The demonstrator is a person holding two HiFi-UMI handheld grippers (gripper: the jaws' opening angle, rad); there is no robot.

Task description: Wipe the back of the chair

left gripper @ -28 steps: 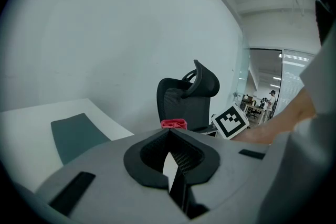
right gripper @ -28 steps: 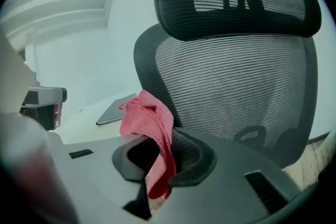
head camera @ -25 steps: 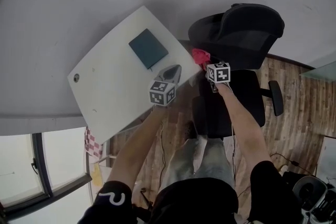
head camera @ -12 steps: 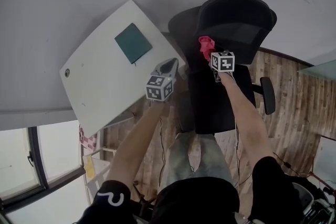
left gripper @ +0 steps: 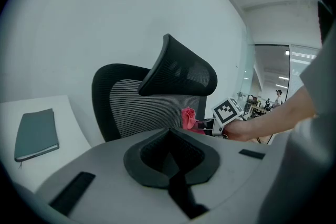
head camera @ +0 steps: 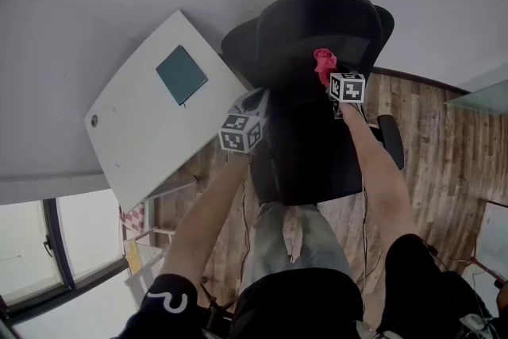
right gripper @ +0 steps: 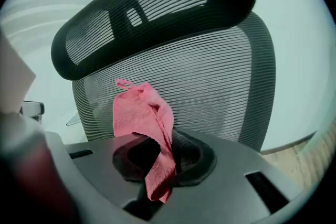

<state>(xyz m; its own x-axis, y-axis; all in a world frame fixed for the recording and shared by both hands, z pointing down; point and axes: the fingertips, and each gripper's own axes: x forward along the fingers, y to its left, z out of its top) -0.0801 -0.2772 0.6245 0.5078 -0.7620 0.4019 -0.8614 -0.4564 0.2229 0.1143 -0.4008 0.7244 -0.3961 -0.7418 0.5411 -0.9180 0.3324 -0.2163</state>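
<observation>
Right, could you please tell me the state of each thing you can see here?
chair: upright, seat unoccupied.
pink cloth: bunched, held up near the chair's mesh back; contact unclear.
right gripper: shut on the pink cloth.
left gripper: shut, holding nothing.
notebook: closed, flat on the white table.

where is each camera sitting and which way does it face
Head view: on the person's head, looking steeply down on the chair, white table and notebook; both forearms, left gripper and right gripper show.
Left gripper view: on the left gripper, facing the chair's mesh back; its shut fingers and the person's right hand show.
Right gripper view: on the right gripper, close to that back; its fingers grip the pink cloth.
Shared: all three show the chair and cloth.
</observation>
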